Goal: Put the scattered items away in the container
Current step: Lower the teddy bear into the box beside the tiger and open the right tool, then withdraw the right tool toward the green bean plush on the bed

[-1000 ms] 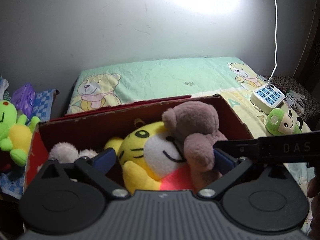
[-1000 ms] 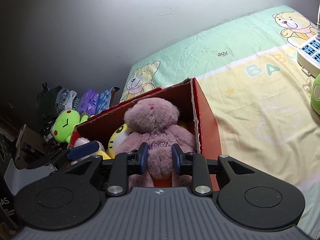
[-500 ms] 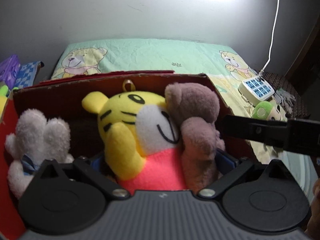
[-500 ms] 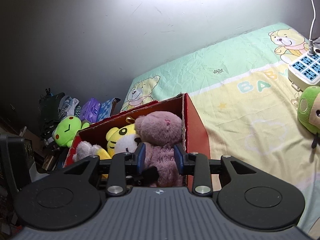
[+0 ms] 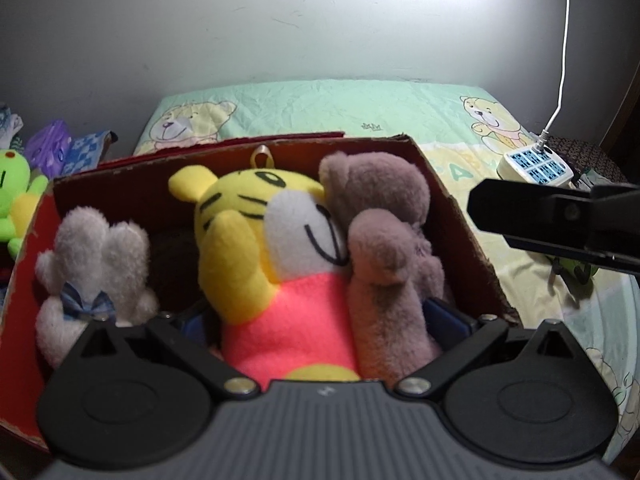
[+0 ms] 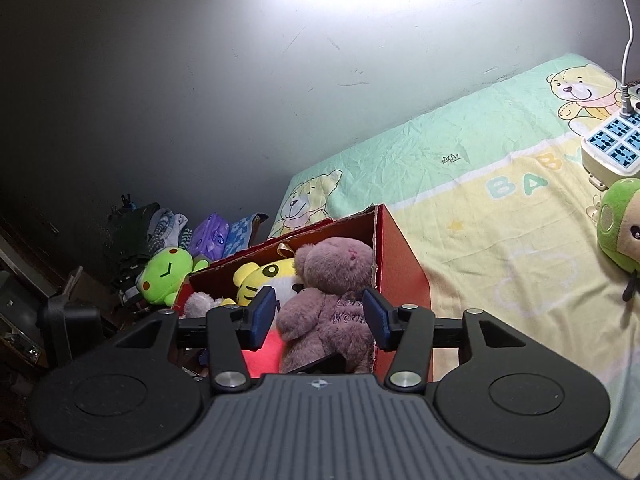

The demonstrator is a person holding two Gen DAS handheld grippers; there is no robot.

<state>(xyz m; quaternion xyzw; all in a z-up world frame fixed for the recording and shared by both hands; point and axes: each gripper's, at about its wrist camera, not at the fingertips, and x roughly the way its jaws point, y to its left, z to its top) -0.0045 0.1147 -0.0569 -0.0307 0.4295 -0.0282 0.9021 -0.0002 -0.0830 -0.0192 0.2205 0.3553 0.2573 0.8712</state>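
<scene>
A red cardboard box (image 5: 464,216) on the bed holds a yellow tiger plush (image 5: 264,232), a mauve teddy bear (image 5: 384,232) and a white plush (image 5: 96,264). My left gripper (image 5: 316,320) is open, low inside the box, its jaws wide on either side of the tiger and the bear. My right gripper (image 6: 318,314) is open above the box (image 6: 400,264), its pads either side of the bear (image 6: 332,280) without touching it. A green round plush (image 6: 620,220) lies on the bed at the right.
A green frog plush (image 6: 166,276) sits left of the box by a pile of cloth and bags. A white power strip (image 6: 612,148) with its cable lies at the bed's right. The wall runs behind the bed. The right gripper's body crosses the left wrist view (image 5: 552,220).
My right gripper has opened, let go of the mauve bear and pulled back and up. The bear now rests in the box. My left gripper has lowered into the box around the tiger.
</scene>
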